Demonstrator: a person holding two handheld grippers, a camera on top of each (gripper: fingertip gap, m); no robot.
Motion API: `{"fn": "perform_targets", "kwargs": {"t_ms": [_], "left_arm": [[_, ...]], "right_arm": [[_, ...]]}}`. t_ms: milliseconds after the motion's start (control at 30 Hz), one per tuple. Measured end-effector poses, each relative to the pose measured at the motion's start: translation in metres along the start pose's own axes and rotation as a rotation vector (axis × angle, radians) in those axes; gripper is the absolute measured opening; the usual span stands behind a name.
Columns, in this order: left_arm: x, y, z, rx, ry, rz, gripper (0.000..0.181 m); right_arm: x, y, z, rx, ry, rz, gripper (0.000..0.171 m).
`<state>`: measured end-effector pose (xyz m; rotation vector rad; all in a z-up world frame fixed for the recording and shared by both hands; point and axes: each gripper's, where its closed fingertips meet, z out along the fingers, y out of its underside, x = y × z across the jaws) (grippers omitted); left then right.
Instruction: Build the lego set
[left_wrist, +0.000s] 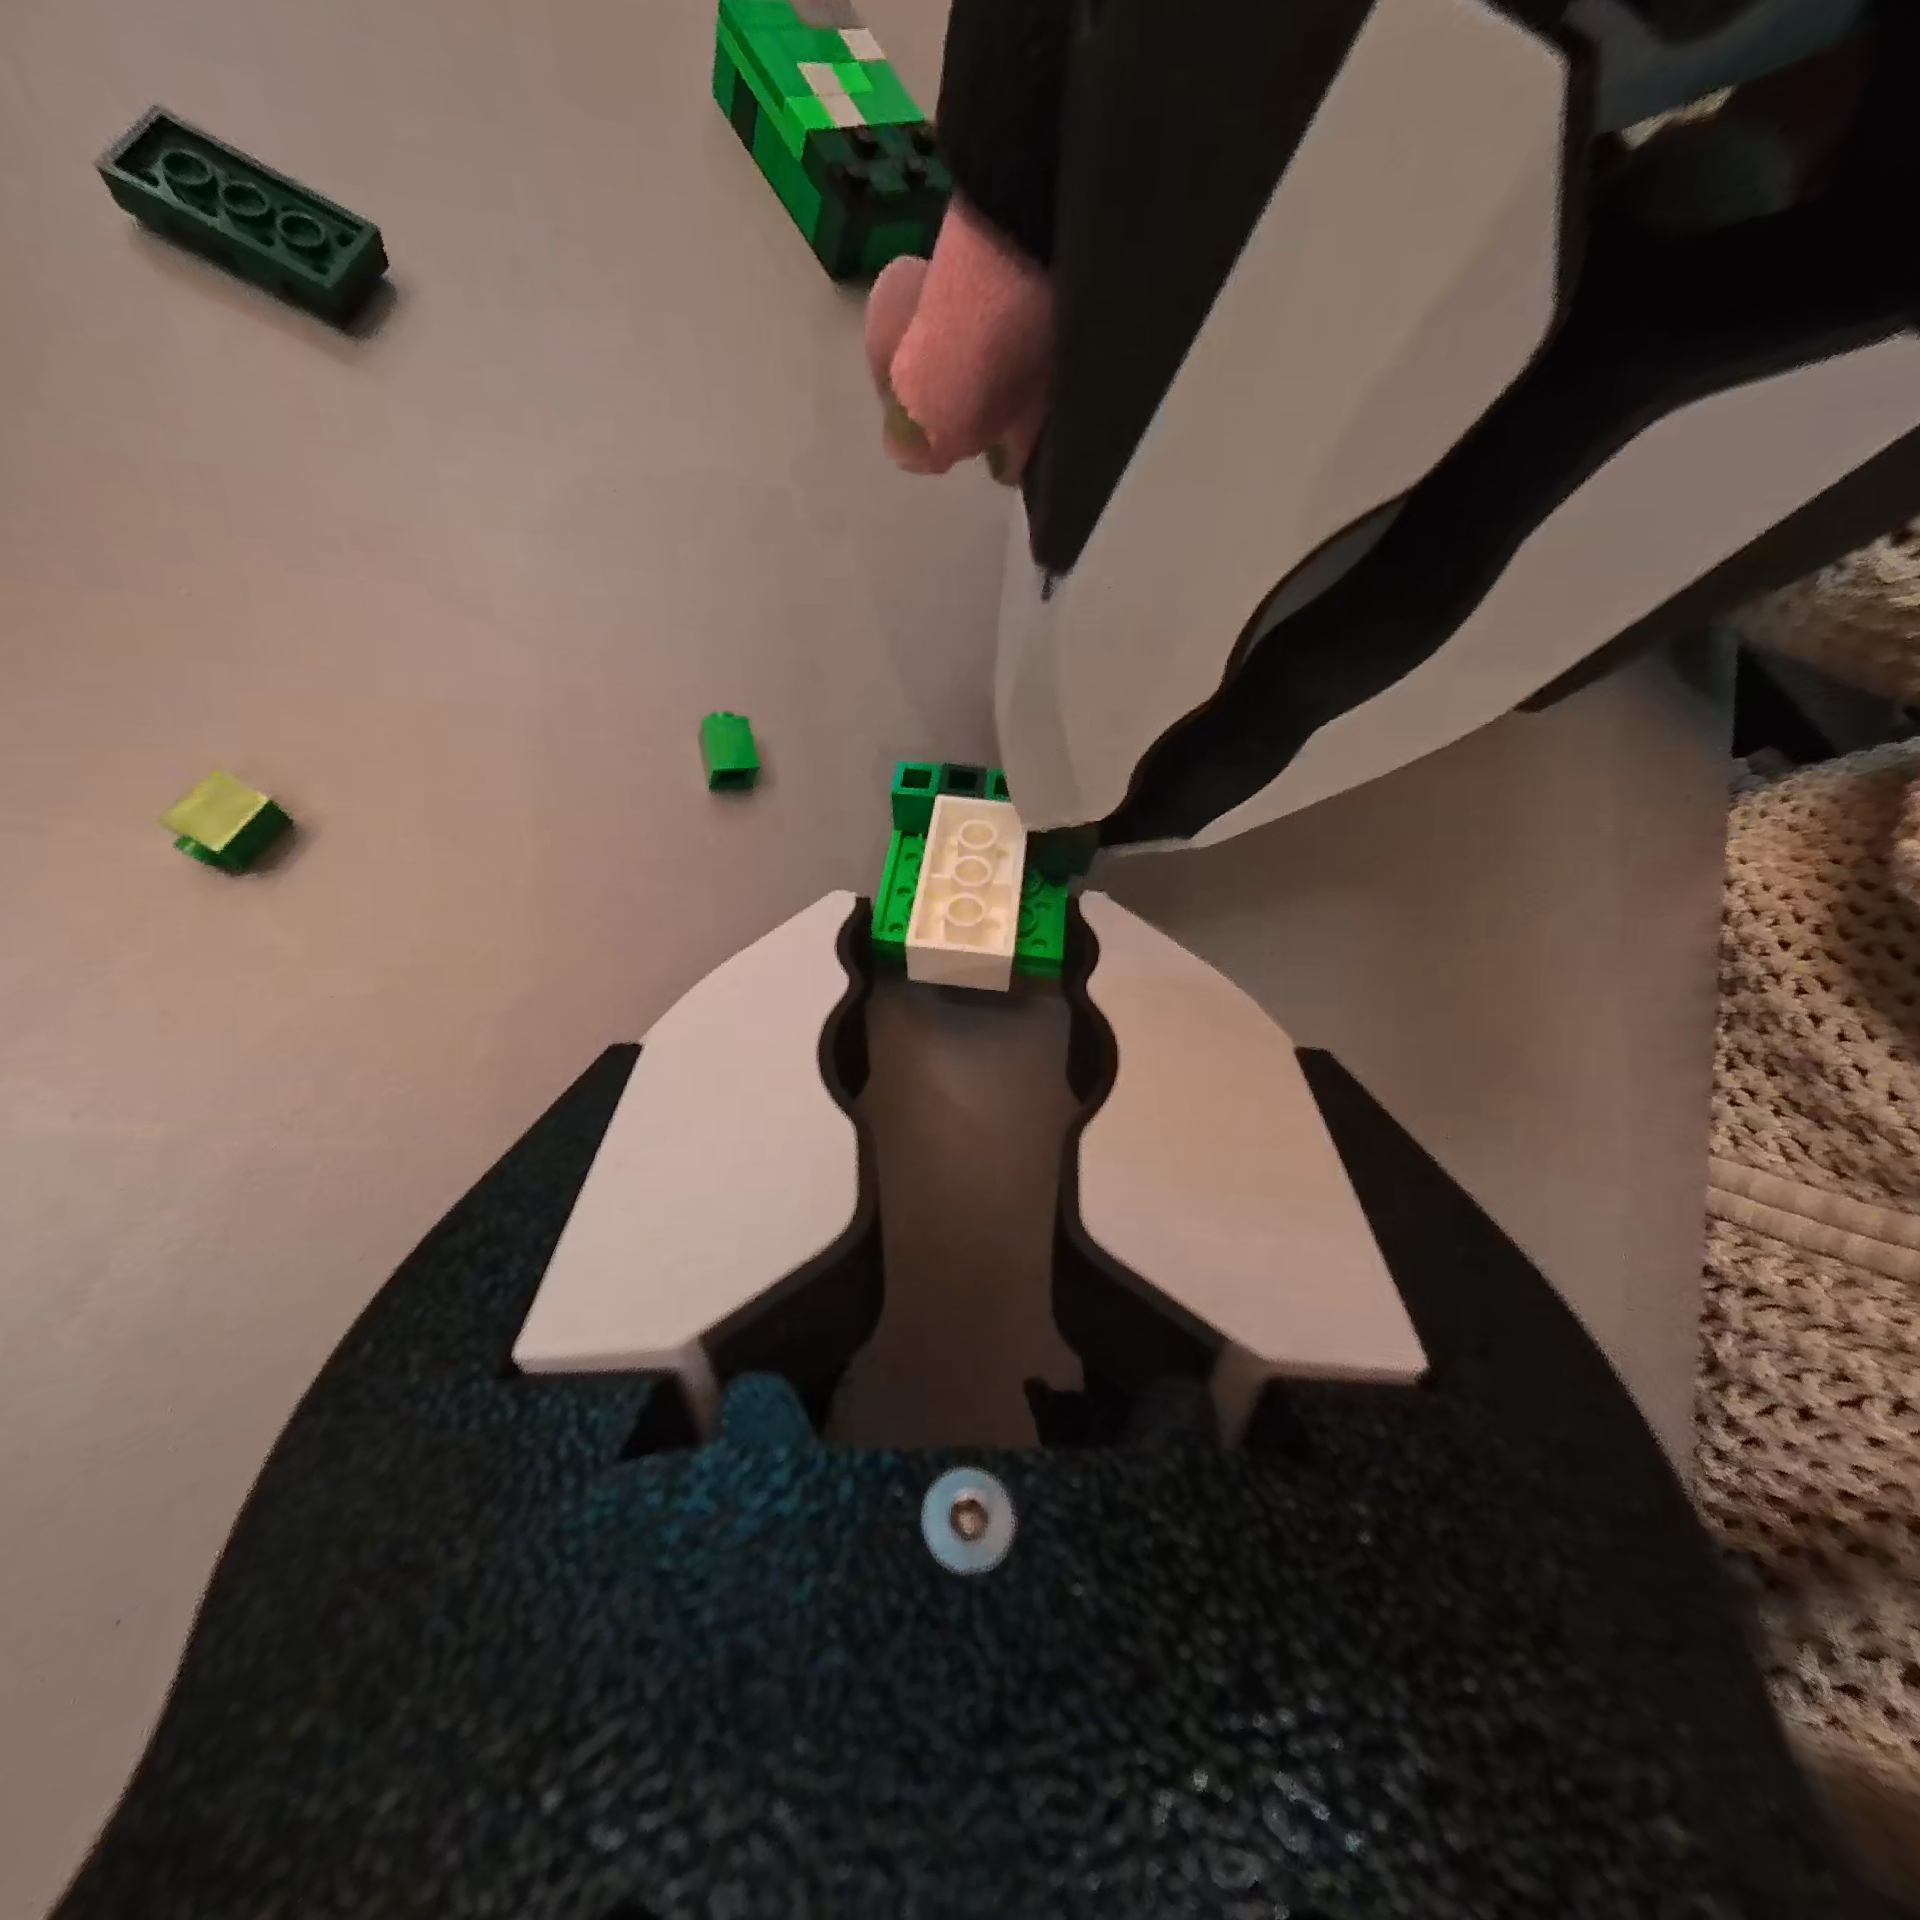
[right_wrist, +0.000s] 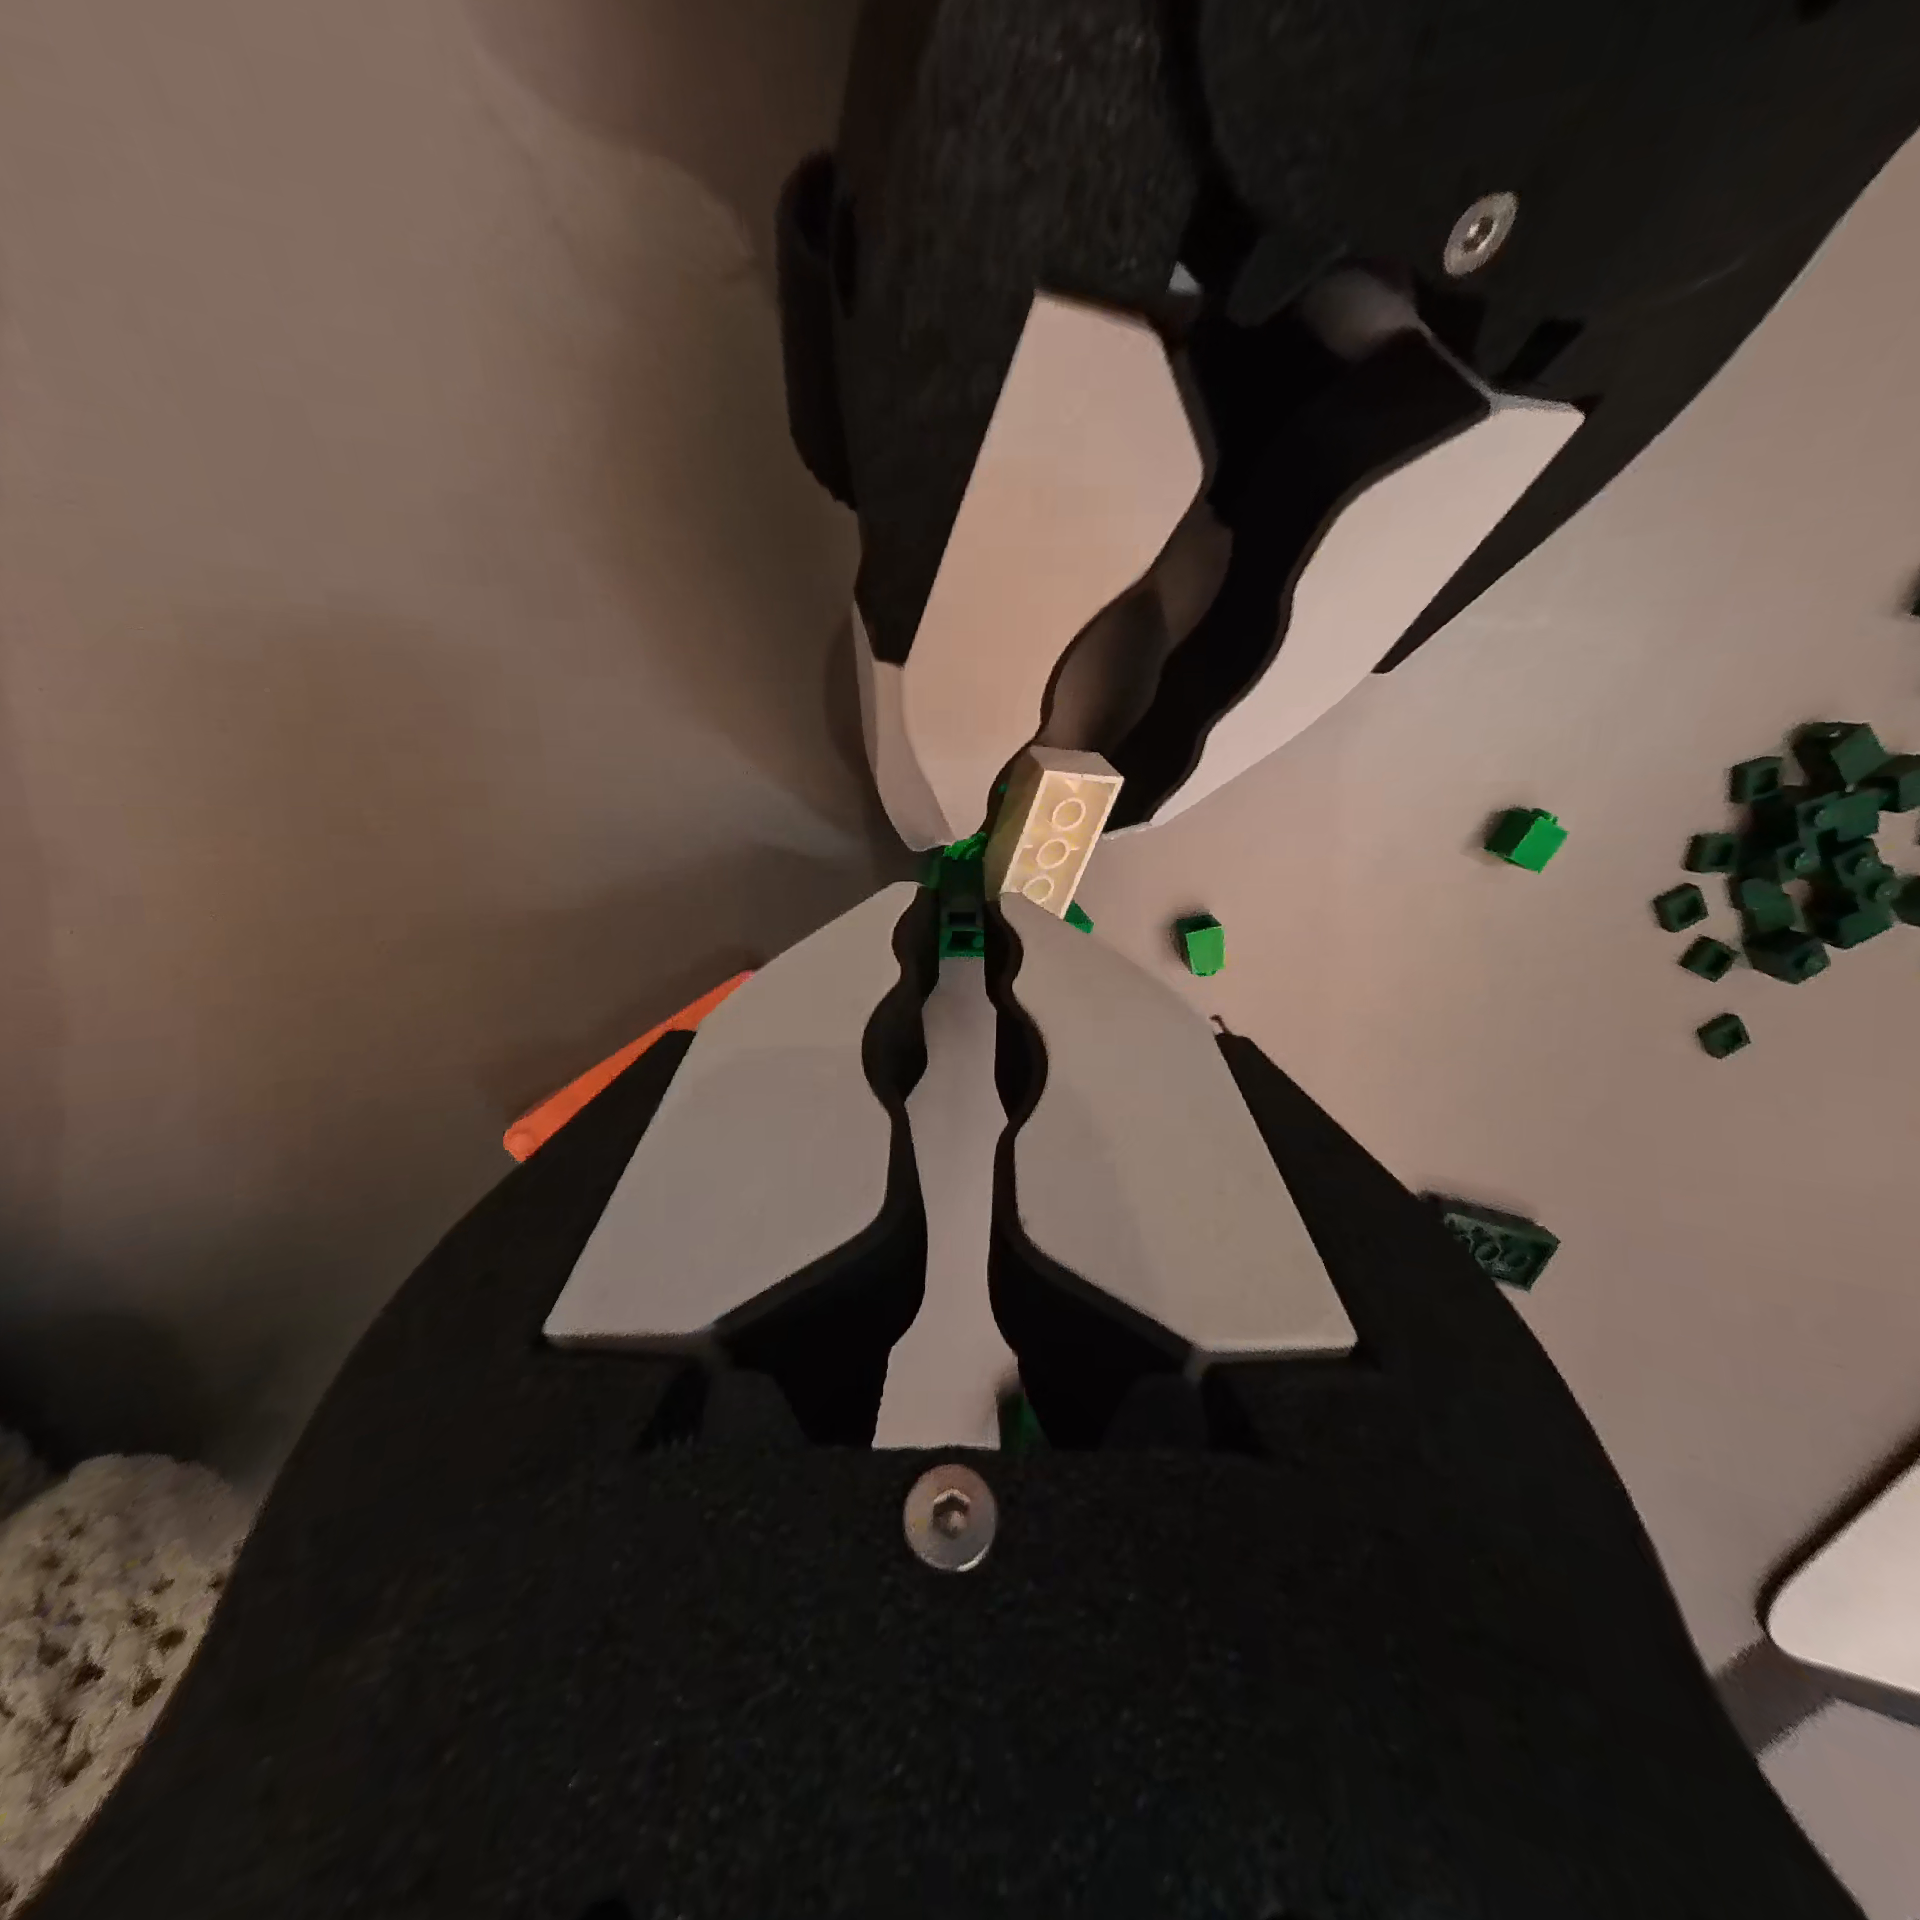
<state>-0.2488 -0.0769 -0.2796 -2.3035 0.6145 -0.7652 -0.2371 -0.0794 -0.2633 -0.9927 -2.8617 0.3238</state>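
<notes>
On the table (left_wrist: 436, 582), a dark green brick (left_wrist: 244, 215) lies far left. At centre, the left hand-held gripper (left_wrist: 971, 940) clamps a bright green assembly (left_wrist: 896, 902) carrying a white brick (left_wrist: 966, 902). From the right, the right hand-held gripper (right_wrist: 958, 914) pinches the assembly's far edge. A dark green pile (right_wrist: 1813, 868) sits beyond.

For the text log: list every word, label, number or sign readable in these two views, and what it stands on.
None: no writing can be read in either view.
The white brick, green bricks and dark green brick show only studs and tubes.
Both hand-held grippers, left and right, are unmarked.
</notes>
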Motion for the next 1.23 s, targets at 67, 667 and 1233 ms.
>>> {"fn": "perform_targets", "kwargs": {"t_ms": [67,667,1233], "left_arm": [[0.000,0.000,0.000,-0.001,-0.003,0.004,0.036],[0.001,0.000,0.000,0.005,0.009,-0.011,0.036],[-0.003,-0.011,-0.005,0.101,0.054,-0.141,0.035]], "right_arm": [[0.000,0.000,0.001,-0.033,0.008,-0.003,0.008],[0.006,0.005,0.003,0.061,0.180,0.066,0.019],[0.010,0.006,-0.005,0.278,0.881,-0.027,0.037]]}}
